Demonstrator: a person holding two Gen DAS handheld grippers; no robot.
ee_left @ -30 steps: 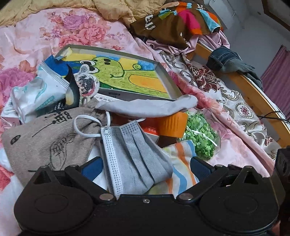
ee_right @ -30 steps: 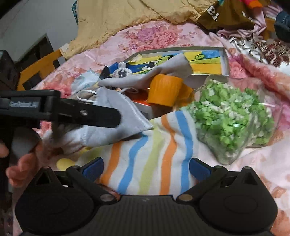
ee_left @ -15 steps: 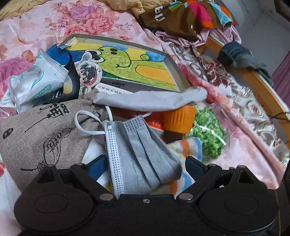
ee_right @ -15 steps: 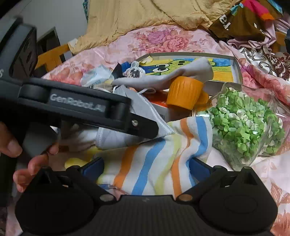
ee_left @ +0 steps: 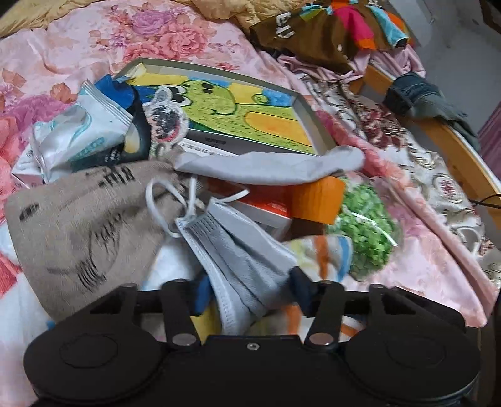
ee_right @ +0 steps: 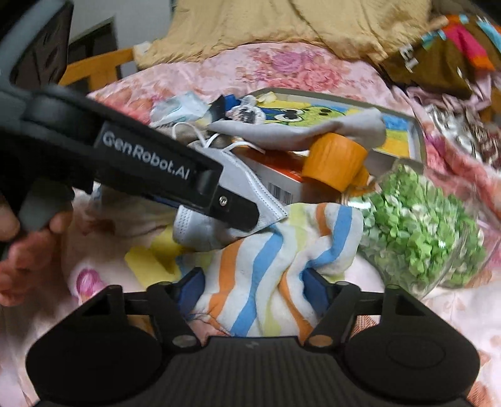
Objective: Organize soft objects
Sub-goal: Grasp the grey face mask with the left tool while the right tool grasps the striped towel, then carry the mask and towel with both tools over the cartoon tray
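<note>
A grey pleated face mask lies on a cluttered bed, gathered between the blue pads of my left gripper. Its jaws are closing and both pads press the mask. In the right wrist view the left gripper reaches in from the left with the mask at its tip. My right gripper is closing on a striped towel, which is bunched up between its pads. The towel lies partly under the mask. A grey sock drapes over the pile behind. A beige cloth bag lies left of the mask.
Behind the pile lie a flat box with a green cartoon picture, an orange-capped bottle, a clear bag of green bits and a snack packet. Clothes are heaped at the back. A wooden bed rail runs along the right. A hand holds the left gripper.
Both pairs of jaws have come inward. The mask is now squeezed into a bunch, and the striped towel has been gathered into folds. The left gripper reaches further across the right wrist view.
</note>
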